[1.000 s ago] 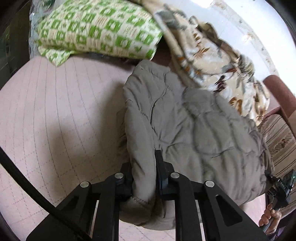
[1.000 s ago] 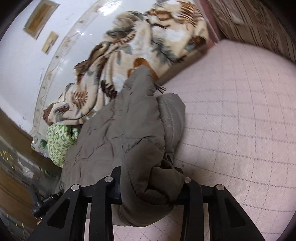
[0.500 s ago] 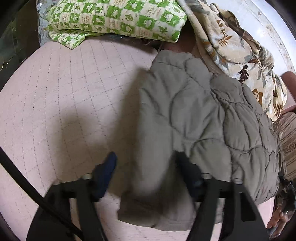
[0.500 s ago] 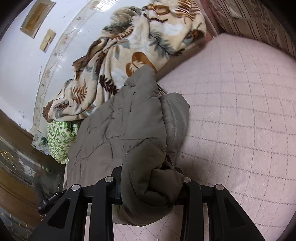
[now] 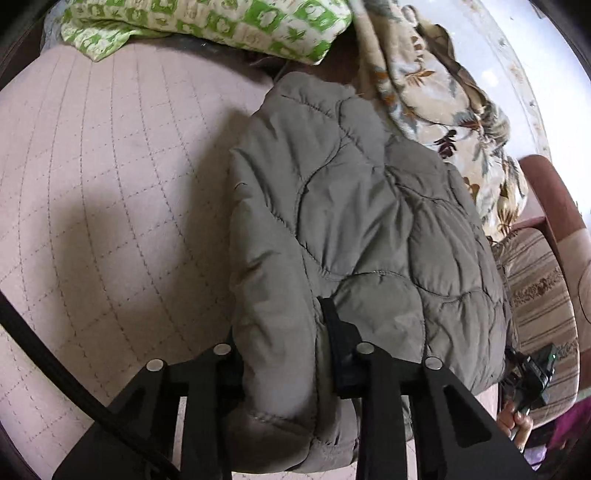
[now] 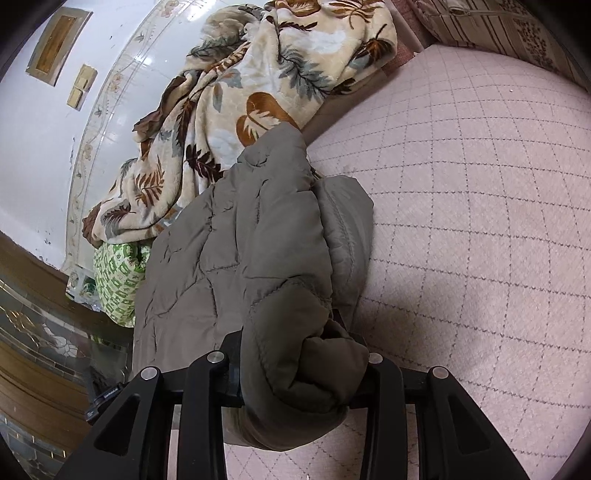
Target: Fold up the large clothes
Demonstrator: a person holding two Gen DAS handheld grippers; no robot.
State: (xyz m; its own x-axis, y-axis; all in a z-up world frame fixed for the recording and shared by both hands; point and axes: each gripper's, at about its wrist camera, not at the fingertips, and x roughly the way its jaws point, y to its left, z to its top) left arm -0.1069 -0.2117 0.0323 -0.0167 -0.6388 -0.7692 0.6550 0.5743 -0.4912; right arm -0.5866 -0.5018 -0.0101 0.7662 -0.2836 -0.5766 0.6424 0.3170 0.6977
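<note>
A grey-green quilted jacket (image 5: 354, 229) lies folded into a thick bundle on a pink quilted bedspread (image 5: 110, 206), its padded shell crossed by curved stitch lines and creased at the seams. Its far end reaches a leaf-print blanket (image 5: 443, 110); a green-and-white pillow (image 5: 221, 26) lies far left. The left gripper (image 5: 282, 339) has its jaws closing on a puffy fold at the jacket's near left edge, the fabric bulging between the pads. In the right wrist view, the right gripper (image 6: 299, 365) is clamped on a rolled, bunched wad at the near right corner of the jacket (image 6: 258, 240), which spills over the jaws. A smoother, lighter panel shows along the right edge, beside a bare stretch of bedspread (image 6: 480, 221).
</note>
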